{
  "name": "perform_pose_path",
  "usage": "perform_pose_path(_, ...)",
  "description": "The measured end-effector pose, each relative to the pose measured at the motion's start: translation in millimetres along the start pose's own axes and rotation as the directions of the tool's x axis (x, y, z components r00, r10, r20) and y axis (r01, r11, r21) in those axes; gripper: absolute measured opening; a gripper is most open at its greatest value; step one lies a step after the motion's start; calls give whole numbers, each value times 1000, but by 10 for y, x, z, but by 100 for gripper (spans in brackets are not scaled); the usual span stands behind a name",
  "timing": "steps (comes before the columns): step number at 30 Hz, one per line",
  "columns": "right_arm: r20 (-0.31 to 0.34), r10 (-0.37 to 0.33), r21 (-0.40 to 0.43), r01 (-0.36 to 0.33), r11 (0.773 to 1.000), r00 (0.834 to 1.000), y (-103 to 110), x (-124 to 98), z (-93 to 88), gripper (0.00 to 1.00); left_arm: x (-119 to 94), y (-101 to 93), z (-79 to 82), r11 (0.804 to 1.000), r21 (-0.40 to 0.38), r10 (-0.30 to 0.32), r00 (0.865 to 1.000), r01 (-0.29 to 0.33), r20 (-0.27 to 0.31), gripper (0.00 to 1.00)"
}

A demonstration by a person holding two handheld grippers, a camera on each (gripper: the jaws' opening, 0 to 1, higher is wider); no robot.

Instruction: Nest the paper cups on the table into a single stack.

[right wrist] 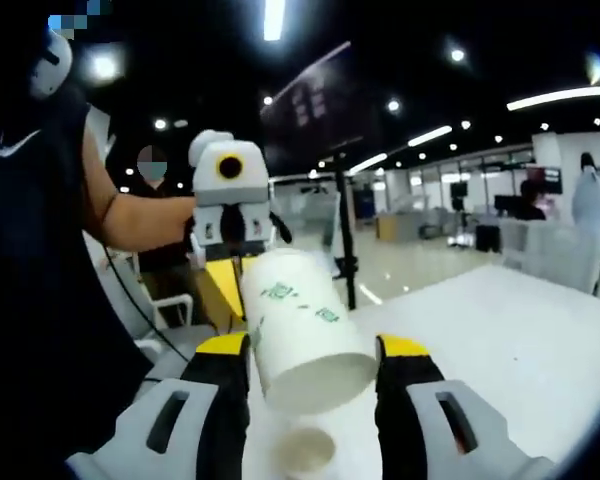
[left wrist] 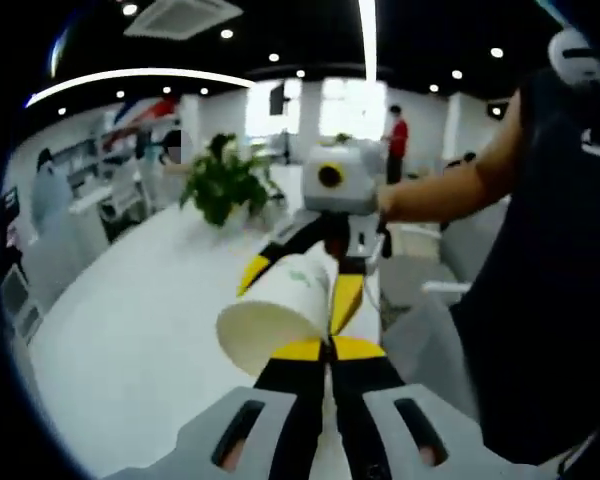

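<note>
The white table (left wrist: pixel 140 330) carries a potted green plant (left wrist: pixel 223 185) at its far end; beyond it, a person in a red top (left wrist: pixel 397 140) stands in the open office. In the right gripper view, a black stand pole (right wrist: pixel 344 230) rises behind the table edge, and a second paper cup (right wrist: pixel 302 450) sits upright on the table surface between and below the right gripper's jaws.

The left gripper (left wrist: pixel 329 348) has its yellow-tipped jaws nearly together, pinching the rim wall of a white paper cup (left wrist: pixel 275 312) with green print. The cup lies tilted, its open mouth turned toward the left camera, held above the table.

The right gripper (right wrist: pixel 314 347) stands with jaws spread wide, one on each side of the cup's closed base, with no contact visible. The two grippers face each other across the cup. The person's bare forearm (left wrist: pixel 450 185) reaches in from the side, beside a dark-clothed torso.
</note>
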State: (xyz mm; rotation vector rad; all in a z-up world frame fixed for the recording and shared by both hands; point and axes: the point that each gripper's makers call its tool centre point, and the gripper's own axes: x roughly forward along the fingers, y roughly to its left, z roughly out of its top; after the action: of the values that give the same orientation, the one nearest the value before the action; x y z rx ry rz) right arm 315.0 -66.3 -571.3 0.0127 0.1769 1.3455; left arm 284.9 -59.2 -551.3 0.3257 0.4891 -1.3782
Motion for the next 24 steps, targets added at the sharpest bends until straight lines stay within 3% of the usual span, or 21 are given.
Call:
perform_pose_path(4,81,-22,23,20,1000,997,-38,-85,114,43,-51,19,270,999,-16,-31,997,32,76,0)
perform_pose_path(6,86,-27,28,25,999,996,-34,-115,113,43,-28,8,327,999,-13,-42,996,43,75,0)
perform_pose_path(10,41,-43,15,43,999,998,-49,-153,16,44,55,-26,266,997,25,-68,995,70,-70,0)
perform_pose_path(13,50,-73,5,73,997,996,-110,-227,18,50,61,-12,323,996,8,-87,988,89,-127,0)
perform_pose_path(16,41,-126,-15,127,992,991,-235,-321,-10,59,25,57,314,996,41,-70,968,82,-241,0)
perform_pose_path(17,35,-158,-5,159,987,987,-310,-366,-43,62,21,75,313,996,48,-61,965,75,-254,0)
perform_pose_path(18,20,-182,2,182,983,983,-359,-402,-87,67,3,106,304,996,65,-43,954,65,-296,0)
perform_pose_path(20,-2,-213,-6,213,977,977,-438,-487,-179,69,-6,70,330,995,60,-60,943,83,-327,0)
perform_pose_path(22,-29,-255,-3,255,967,966,-523,-580,-291,70,-37,130,305,994,83,-28,915,67,-402,0)
perform_pose_path(23,-39,-267,-7,266,964,963,-547,-615,-339,73,-59,166,261,992,110,-5,887,63,-461,0)
perform_pose_path(24,-52,-276,-14,276,961,960,-565,-645,-384,76,-69,182,238,992,116,5,871,59,-491,0)
